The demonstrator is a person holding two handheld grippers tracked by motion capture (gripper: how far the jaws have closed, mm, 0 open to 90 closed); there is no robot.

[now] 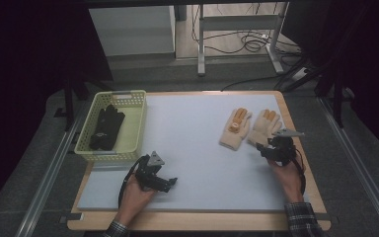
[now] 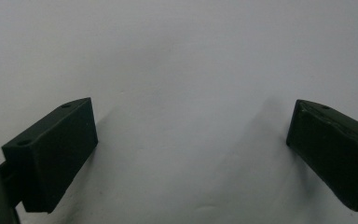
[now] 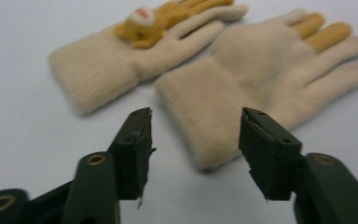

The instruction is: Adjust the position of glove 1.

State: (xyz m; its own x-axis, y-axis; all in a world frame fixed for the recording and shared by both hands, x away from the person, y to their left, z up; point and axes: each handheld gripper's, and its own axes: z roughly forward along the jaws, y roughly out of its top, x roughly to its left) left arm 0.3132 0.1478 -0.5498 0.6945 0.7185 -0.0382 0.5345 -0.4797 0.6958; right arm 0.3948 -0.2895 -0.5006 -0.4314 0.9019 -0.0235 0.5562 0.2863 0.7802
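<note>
The right gripper [image 3: 193, 154] hangs with jaws spread wide, empty – the nearer cream knit glove [image 3: 261, 79] lies just ahead, cuff toward the jaws, fingers pointing away, beside its bear-patched twin [image 3: 121, 60]. Right hand is nearer by far. The left gripper [image 2: 191, 154], also agape, hovers low over the bare white mat [image 2: 182, 56] – well apart

Knitted gloves blurred and cropped at close range

In the right gripper view, the cream knitted glove with the orange animal figure [image 3: 121, 60] is blurred, its fingertips cut off by the top edge, and the figure's details cannot be made out. The dark item [image 1: 106, 127] lying in the pale yellow plastic basket [image 1: 137, 129] is too small to be identified in the high view. Both forearms are cropped by that view's bottom edge.
</note>
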